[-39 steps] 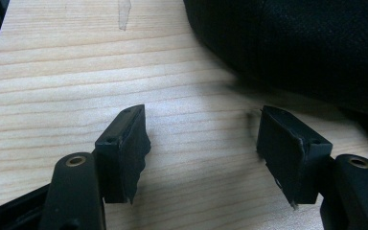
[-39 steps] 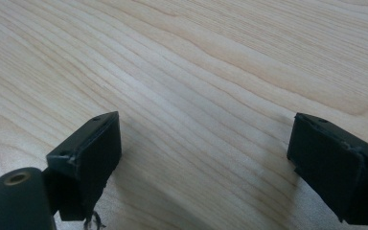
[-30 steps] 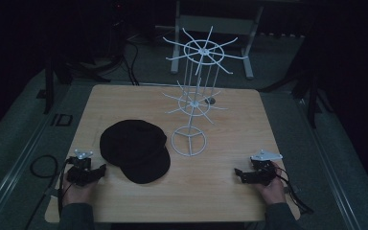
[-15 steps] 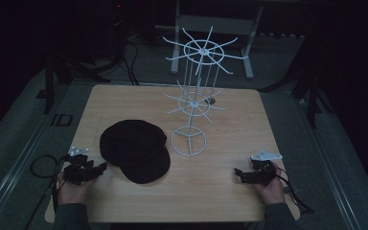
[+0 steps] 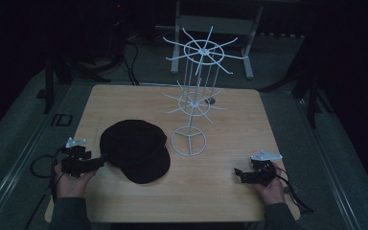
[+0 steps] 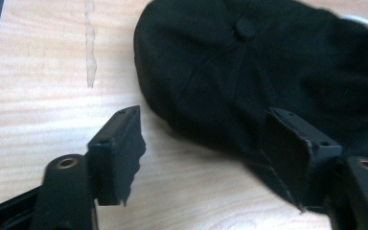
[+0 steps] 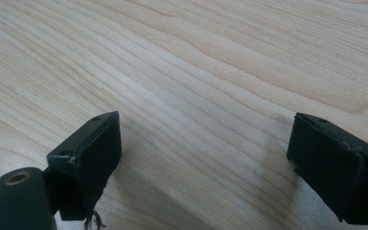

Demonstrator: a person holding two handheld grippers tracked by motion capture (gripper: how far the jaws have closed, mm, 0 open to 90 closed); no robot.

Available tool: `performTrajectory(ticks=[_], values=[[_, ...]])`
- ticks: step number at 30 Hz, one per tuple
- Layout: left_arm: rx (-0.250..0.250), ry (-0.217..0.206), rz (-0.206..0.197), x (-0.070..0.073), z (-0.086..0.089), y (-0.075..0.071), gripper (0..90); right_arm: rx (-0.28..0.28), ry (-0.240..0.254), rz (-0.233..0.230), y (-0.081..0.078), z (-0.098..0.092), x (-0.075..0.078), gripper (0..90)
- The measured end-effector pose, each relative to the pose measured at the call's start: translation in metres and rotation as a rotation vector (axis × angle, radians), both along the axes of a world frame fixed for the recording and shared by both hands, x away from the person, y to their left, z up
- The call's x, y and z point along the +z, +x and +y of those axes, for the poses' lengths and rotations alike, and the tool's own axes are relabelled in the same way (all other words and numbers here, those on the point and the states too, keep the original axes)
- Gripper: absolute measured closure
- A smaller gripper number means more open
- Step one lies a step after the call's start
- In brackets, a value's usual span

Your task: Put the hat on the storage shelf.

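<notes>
The left gripper (image 5: 100, 161) sat at the near left of the wooden table (image 5: 230, 201), its jaws spread wide and just having been opening, with nothing pressed between the pads. In the left gripper view its right-hand jaw stood over the near edge of the black flat cap (image 6: 268, 72) and its left-hand jaw stood over bare wood, so the cap's rim lay in the gap, ungripped.

The cap (image 5: 135, 149) lay flat on the table just ahead of that gripper's tips. It was matte black cloth, rounded, sewn in panels whose seams met at a small covered button (image 6: 244, 29) on the crown, with a short stiff brim at the side nearer the person.

The right gripper (image 5: 239, 173) rested at the near right, well apart from the cap, jaws wide with only bare wood grain between them.

Beyond the cap, just past its far right side, stood a white wire display stand (image 5: 195, 96) with a ring base and two tiers of spokes.
</notes>
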State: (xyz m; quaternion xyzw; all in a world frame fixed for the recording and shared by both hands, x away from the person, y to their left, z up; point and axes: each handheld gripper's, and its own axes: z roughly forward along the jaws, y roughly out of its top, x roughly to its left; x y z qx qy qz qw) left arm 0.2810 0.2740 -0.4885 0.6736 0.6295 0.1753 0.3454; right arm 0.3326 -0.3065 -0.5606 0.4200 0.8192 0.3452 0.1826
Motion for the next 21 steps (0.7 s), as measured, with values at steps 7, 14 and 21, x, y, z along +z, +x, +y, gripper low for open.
performTrajectory(ticks=[7,14,21], values=[[-0.018,0.003,0.018,0.002,-0.010,0.014,26.2,-0.002,0.001,0.001,0.000,0.000,0.000,11.4],[-0.014,0.016,0.065,-0.010,-0.020,0.024,22.9,-0.002,0.001,0.001,0.000,0.000,0.000,11.4],[0.028,0.013,0.114,-0.025,-0.024,0.034,20.3,-0.002,0.001,0.002,0.000,0.000,0.000,11.4]])
